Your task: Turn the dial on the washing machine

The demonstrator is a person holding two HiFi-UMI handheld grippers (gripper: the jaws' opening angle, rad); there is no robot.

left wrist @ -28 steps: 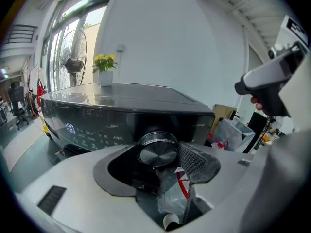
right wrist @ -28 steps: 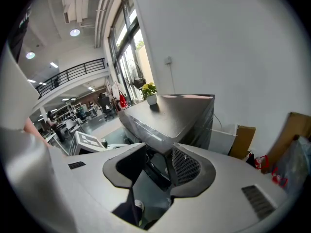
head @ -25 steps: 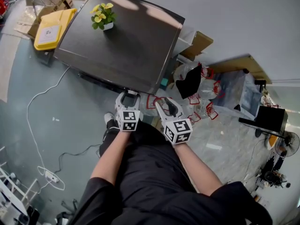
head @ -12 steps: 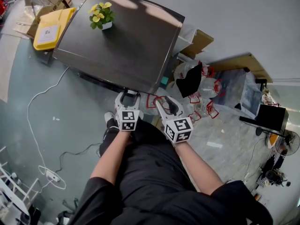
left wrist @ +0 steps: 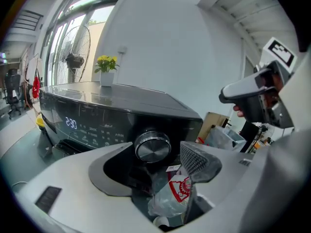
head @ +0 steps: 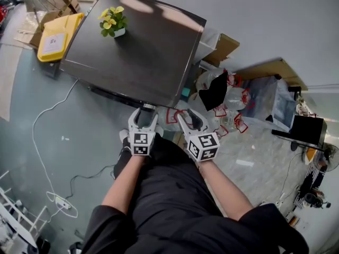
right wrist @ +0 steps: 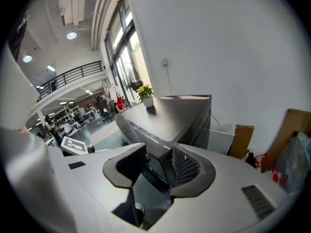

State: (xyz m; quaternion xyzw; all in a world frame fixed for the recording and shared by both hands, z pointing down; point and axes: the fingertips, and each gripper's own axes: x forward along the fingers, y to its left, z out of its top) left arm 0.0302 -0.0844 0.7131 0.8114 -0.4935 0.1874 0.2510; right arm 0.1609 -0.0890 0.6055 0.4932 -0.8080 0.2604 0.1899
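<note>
The dark washing machine (head: 139, 46) stands in front of me, its round silver dial (left wrist: 152, 145) on the front panel beside a lit display (left wrist: 71, 124). My left gripper (head: 143, 112) is at the machine's front edge. In the left gripper view its jaws (left wrist: 155, 163) are opening; the dial sits just ahead between them, and neither pad touches it. My right gripper (head: 188, 118) hovers to the right of the left one, near the machine's right front corner (right wrist: 160, 144). It is open (right wrist: 158, 168) with nothing between its fingers.
A pot of yellow flowers (head: 115, 20) stands on the machine's top. A yellow box (head: 55, 33) lies to its left. Cardboard (head: 225, 49) and plastic bags with red print (head: 229, 115) crowd the floor at the right. A white cable (head: 42, 126) runs across the floor at the left.
The left gripper has drawn back a little from the machine's front and its jaws have spread wider. The right gripper has barely moved.
</note>
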